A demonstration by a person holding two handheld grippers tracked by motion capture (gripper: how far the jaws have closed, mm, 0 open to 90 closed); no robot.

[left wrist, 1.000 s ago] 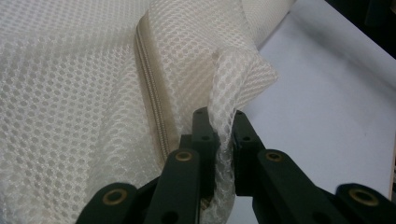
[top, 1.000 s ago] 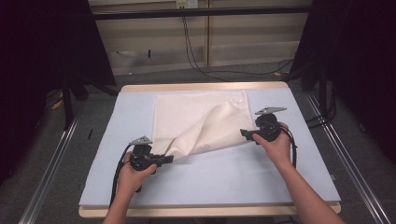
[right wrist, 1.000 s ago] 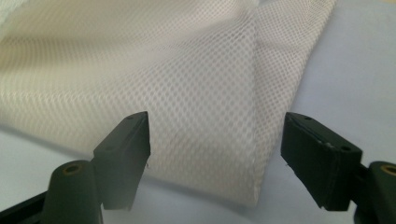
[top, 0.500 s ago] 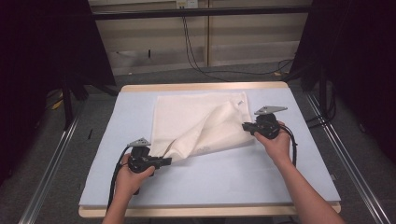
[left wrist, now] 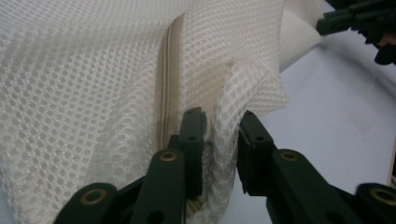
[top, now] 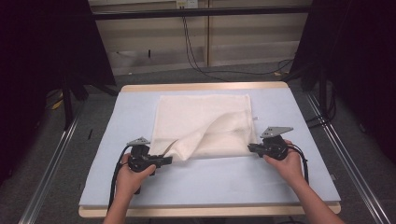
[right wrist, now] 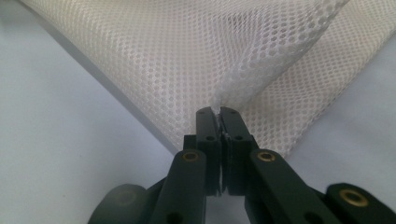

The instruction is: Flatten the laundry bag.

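Mesh bag [top: 203, 126] on desk [top: 299, 177]. Left gripper [left wrist: 219, 140] at 7 o'clock: jaws just parting, fabric loose between, zipper [left wrist: 164, 93] visible. Right gripper [right wrist: 219, 114] at 4 o'clock: clamped on corner.

Overhead view, two close gripper-mounted views

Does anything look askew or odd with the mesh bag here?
The mesh bag does not lie flat: its near-left part is folded and bunched, dragged toward the left tool, whose jaws have just been opening with mesh between them. The right tool pinches the near-right corner. No damage shows.
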